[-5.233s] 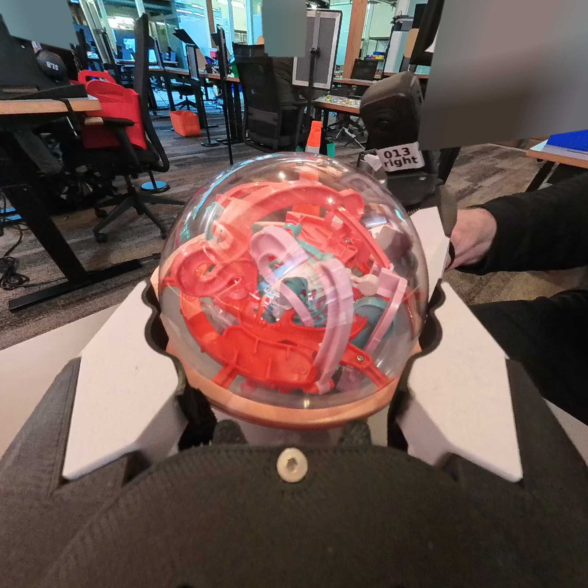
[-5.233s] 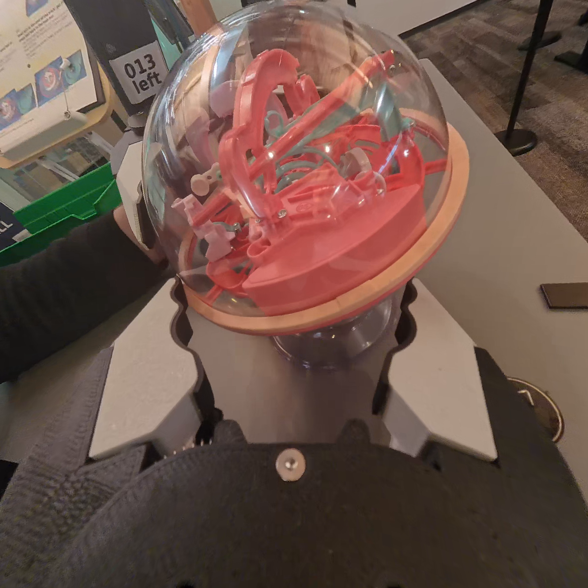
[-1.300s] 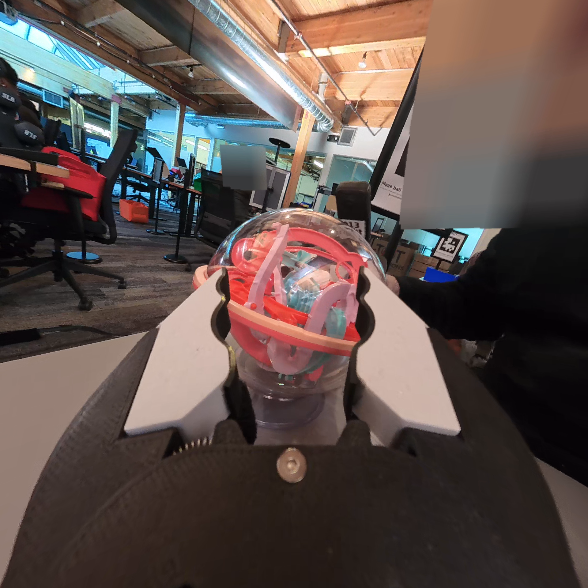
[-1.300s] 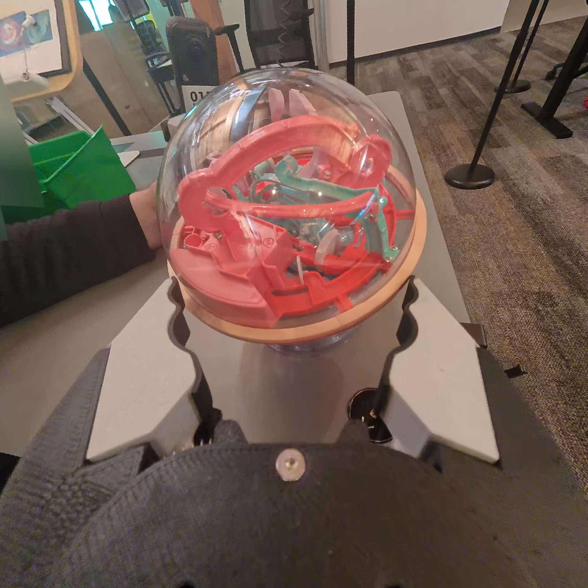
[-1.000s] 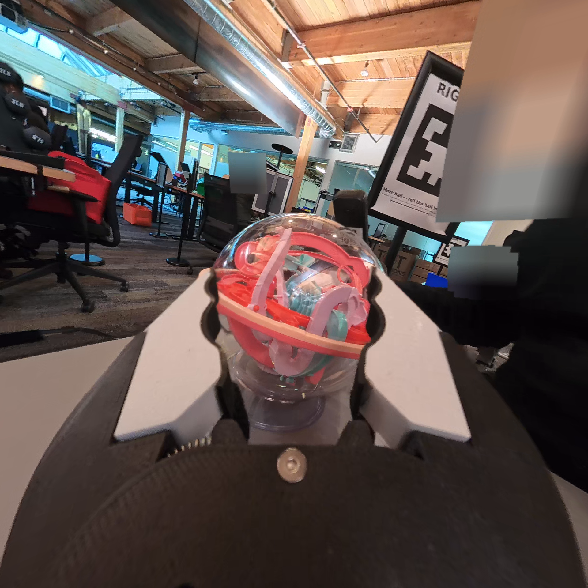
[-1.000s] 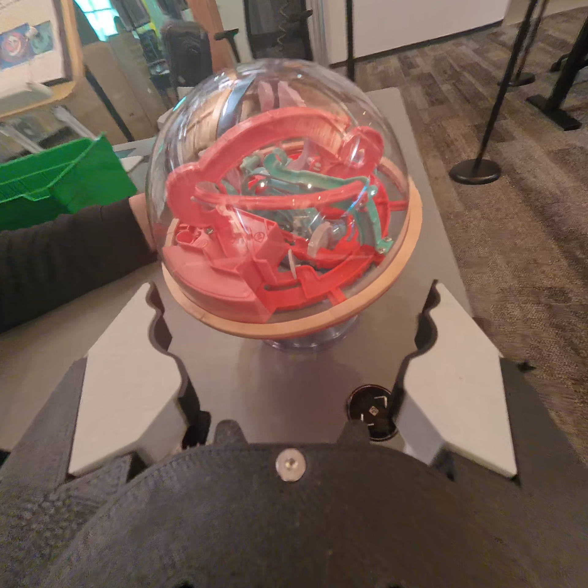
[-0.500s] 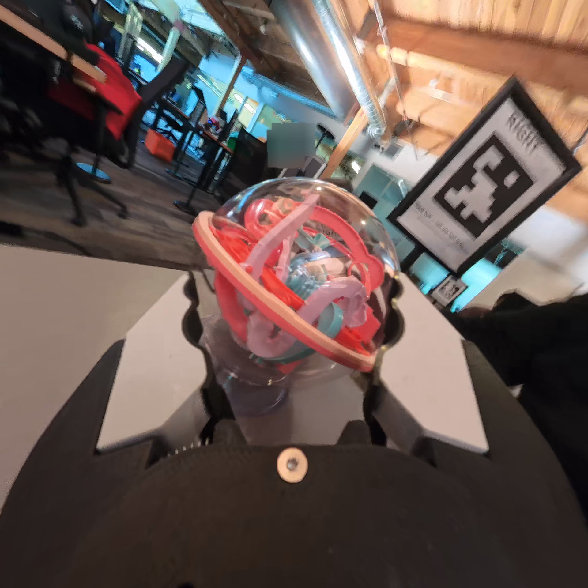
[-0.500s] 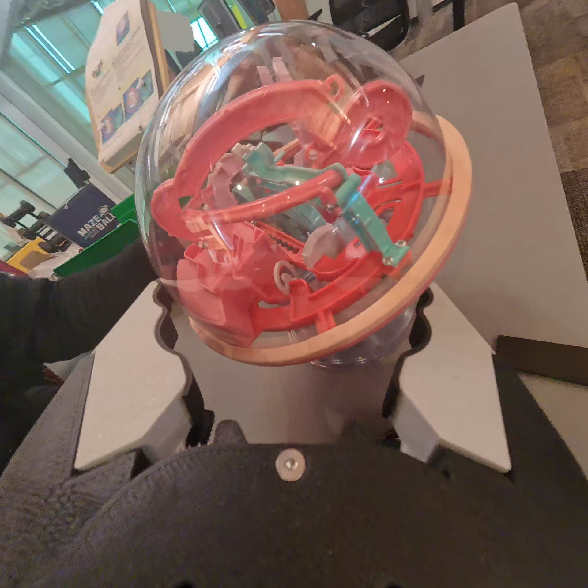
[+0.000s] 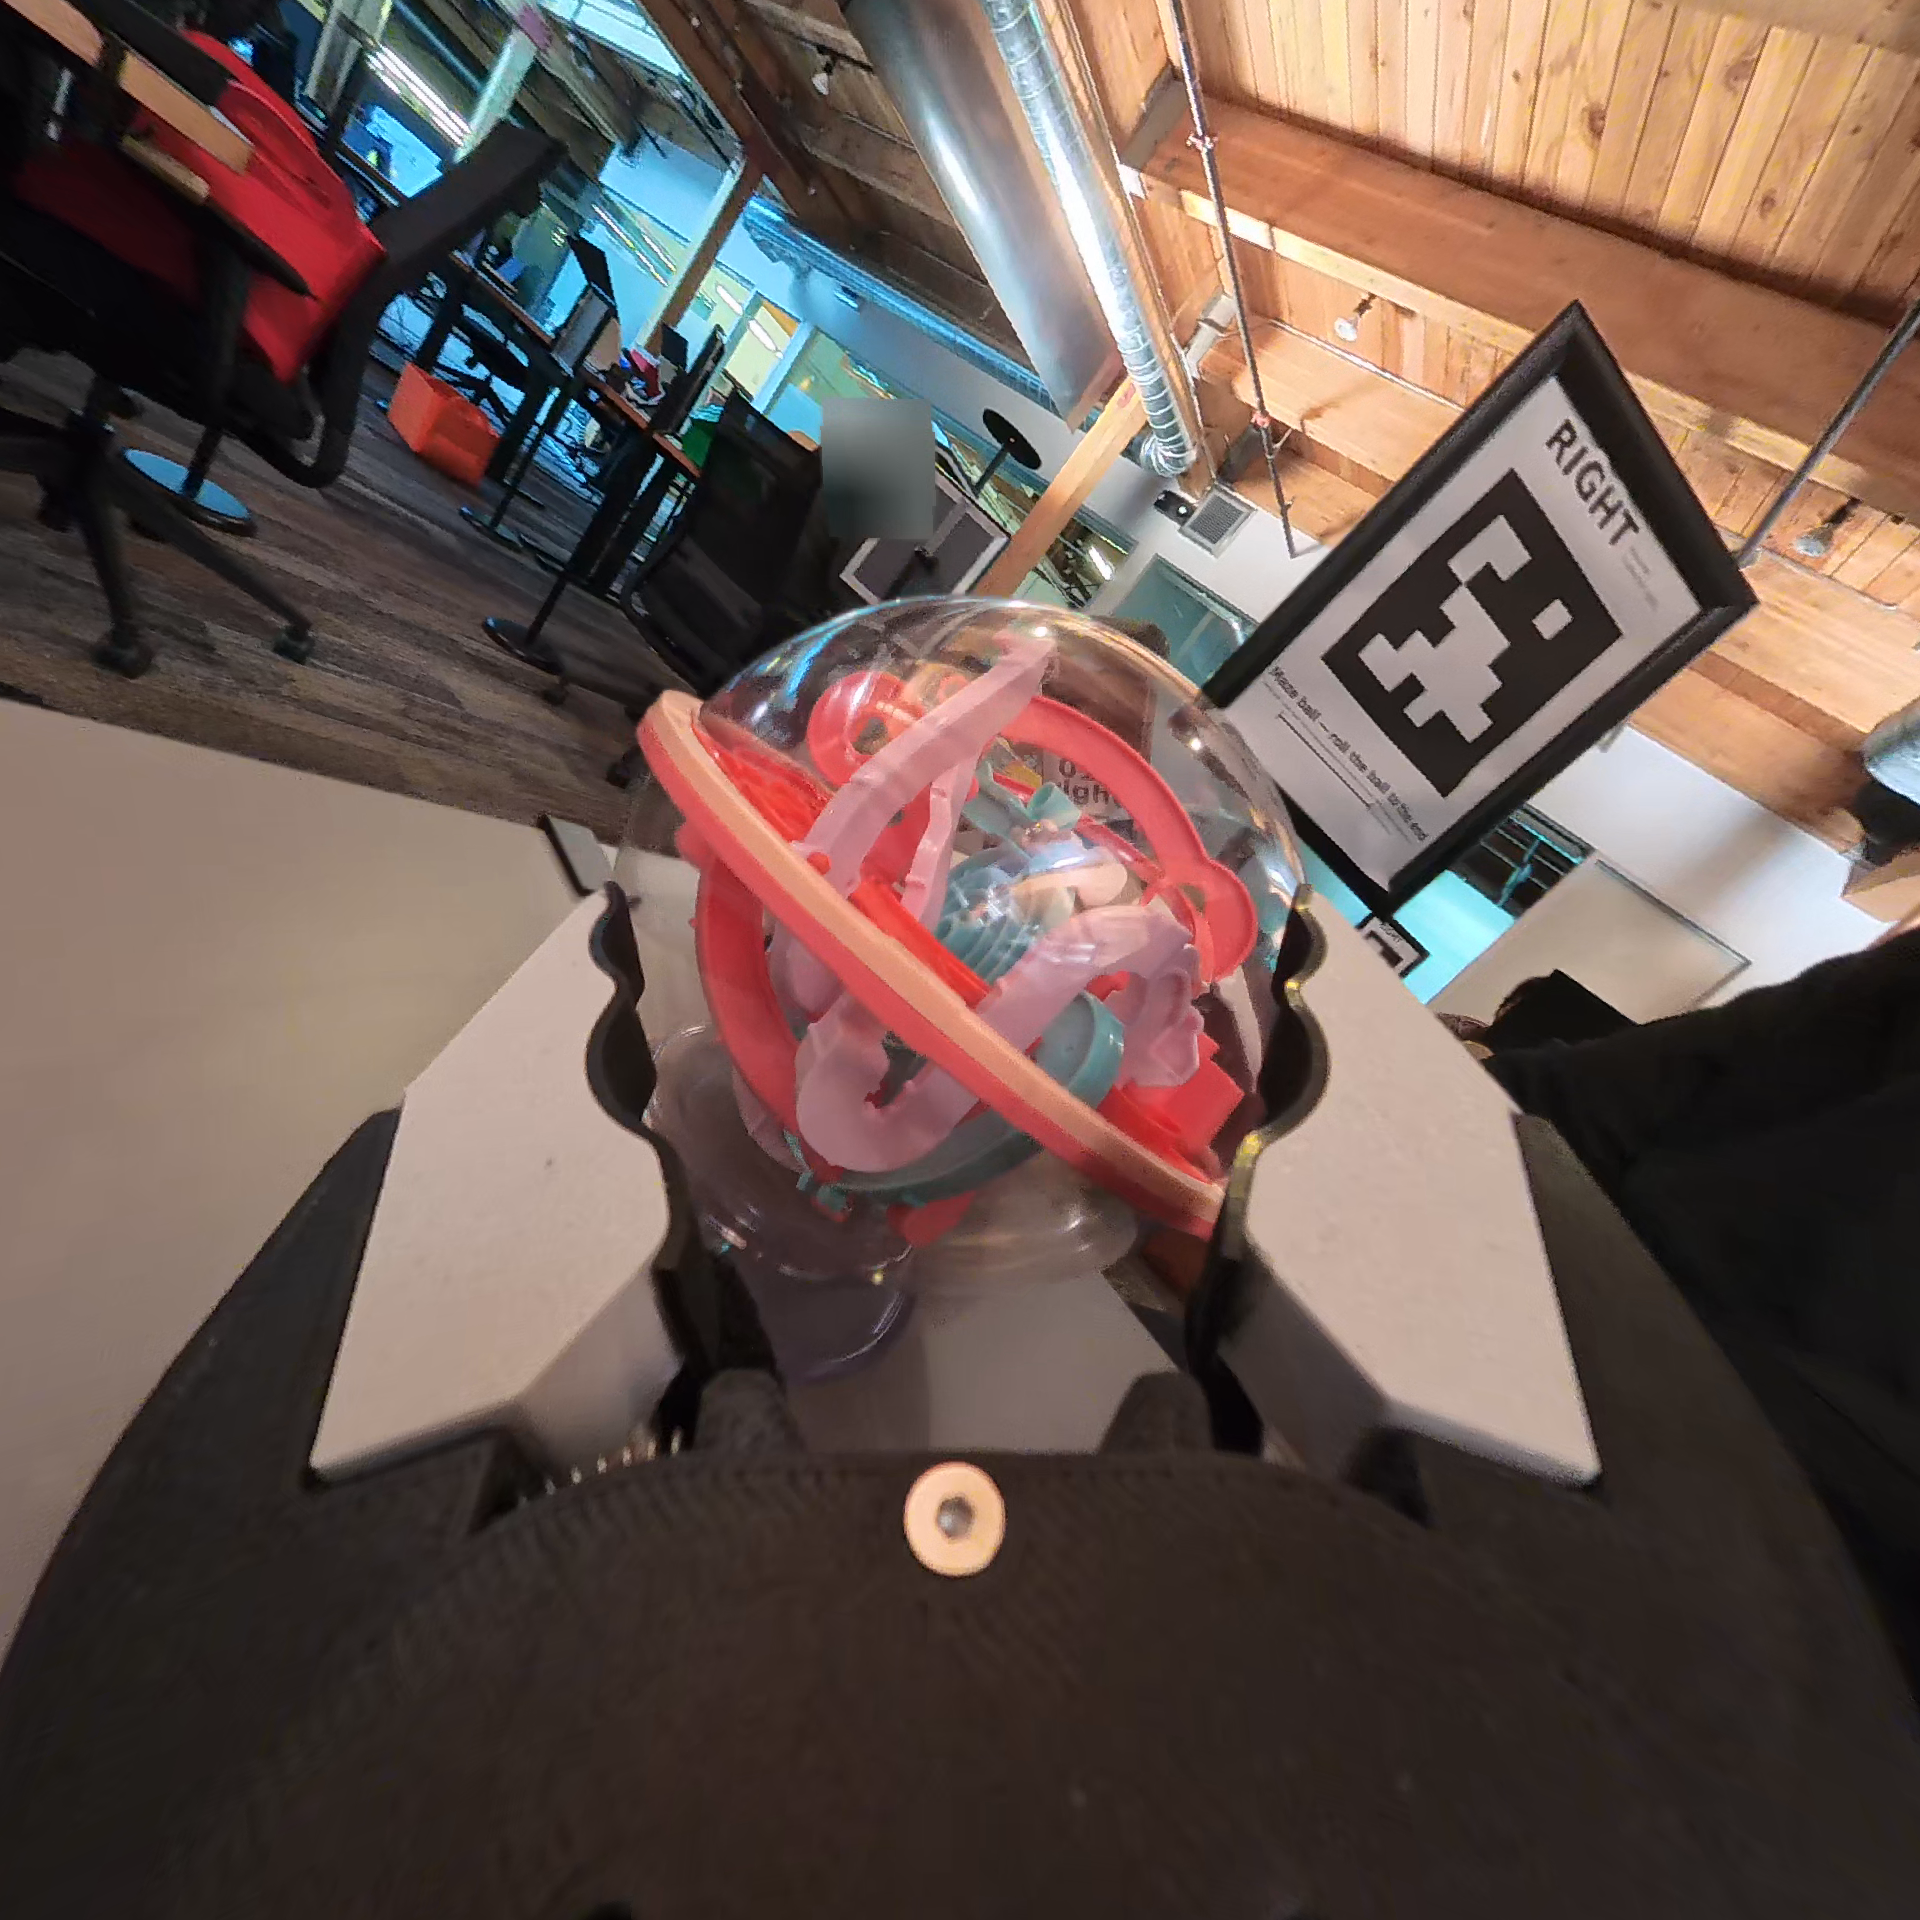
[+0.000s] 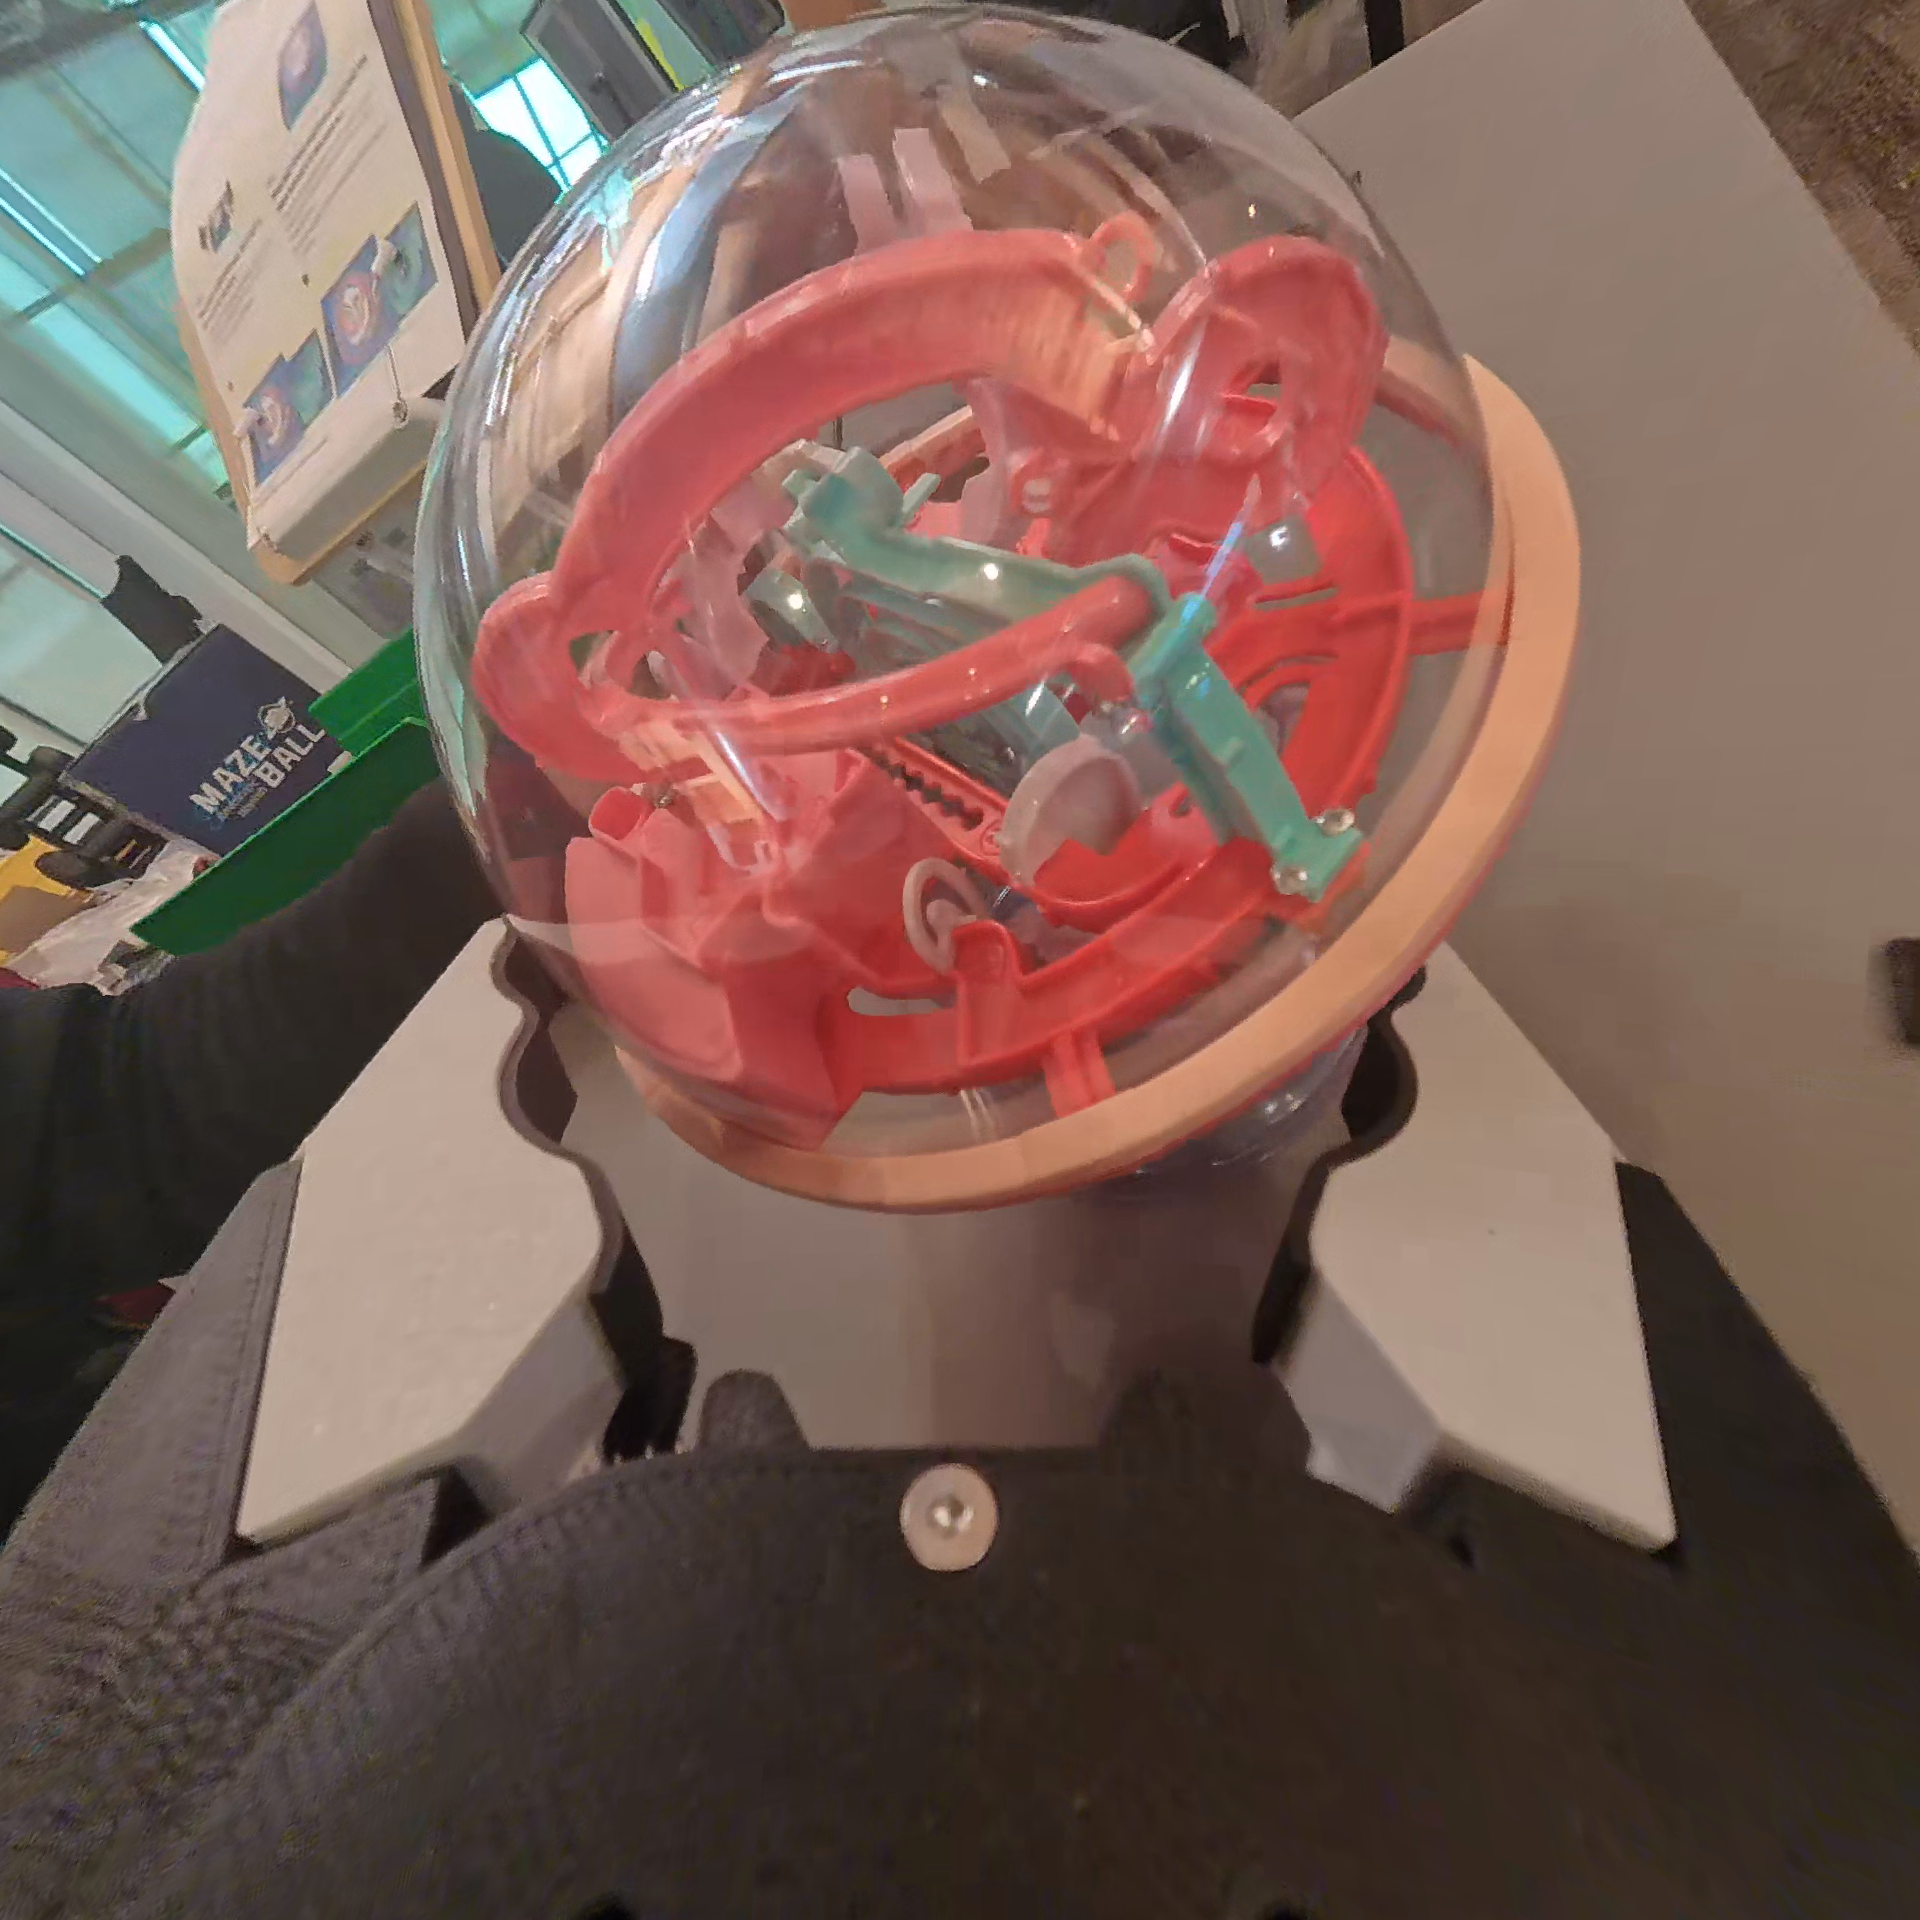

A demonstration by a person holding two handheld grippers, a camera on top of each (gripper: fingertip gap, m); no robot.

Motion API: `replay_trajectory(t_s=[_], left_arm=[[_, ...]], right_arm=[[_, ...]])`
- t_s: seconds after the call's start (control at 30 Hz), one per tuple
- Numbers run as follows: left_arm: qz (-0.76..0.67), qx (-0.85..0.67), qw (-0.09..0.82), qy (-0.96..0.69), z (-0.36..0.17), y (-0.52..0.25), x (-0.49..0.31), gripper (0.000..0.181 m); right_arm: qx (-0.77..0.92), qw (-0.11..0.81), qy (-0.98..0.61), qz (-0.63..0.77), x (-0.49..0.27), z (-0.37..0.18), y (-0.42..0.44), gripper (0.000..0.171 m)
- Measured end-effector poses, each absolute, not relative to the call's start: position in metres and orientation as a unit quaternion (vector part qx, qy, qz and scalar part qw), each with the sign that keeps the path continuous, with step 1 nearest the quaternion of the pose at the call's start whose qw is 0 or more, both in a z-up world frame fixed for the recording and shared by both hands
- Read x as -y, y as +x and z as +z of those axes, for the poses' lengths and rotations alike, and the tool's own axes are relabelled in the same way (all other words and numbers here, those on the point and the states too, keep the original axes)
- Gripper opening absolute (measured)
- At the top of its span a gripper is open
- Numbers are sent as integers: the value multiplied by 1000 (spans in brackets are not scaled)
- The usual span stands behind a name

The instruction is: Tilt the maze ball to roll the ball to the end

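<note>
Left tongs [image 9: 951,1039] in the left wrist view: 2 white fingers [image 9: 509,1195] w/ wavy black pads, clamped on either side of the 1 maze ball [image 9: 977,935]. Sphere is clear, tilted, its peach equator ring running from upper left down to lower right. Inside: red, pink & teal tracks. Clear stand [image 9: 831,1320] below it, over the white worktop [image 9: 208,935]. Behind: 1 framed black-and-white marker sign [image 9: 1475,644], 1 red office chair [image 9: 187,208], 1 orange bin [image 9: 442,410], 1 silver duct [image 9: 1029,197] under the wood ceiling. Dark sleeve [image 9: 1714,1143] at right.

Right wrist view: right tongs [image 10: 956,1049], also 2 fingers [image 10: 416,1247], gripping the same maze ball [image 10: 935,582] at its lower half, just under the ring. Small steel ball can't be made out for sure. Grey worktop [image 10: 1610,520] beneath; 1 green bin [image 10: 301,810], 1 poster board [image 10: 312,260], 1 dark sleeve [image 10: 208,1039] at left.
</note>
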State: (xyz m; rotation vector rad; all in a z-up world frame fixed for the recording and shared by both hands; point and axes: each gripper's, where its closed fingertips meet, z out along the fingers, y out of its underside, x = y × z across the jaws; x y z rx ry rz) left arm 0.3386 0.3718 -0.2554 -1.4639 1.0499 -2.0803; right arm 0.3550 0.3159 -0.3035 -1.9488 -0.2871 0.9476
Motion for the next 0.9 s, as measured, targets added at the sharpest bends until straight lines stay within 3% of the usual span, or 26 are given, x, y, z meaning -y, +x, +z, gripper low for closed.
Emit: replay_trajectory(t_s=[0.6, 0.9], left_arm=[[-788, -366, 116, -481, -248, 284, -307, 115], [-790, -351, 163, -475, -241, 277, -321, 107]], right_arm=[[50, 464, -817, 337, -240, -315, 268, 149], [68, 479, -804, 345, -231, -303, 274, 149]])
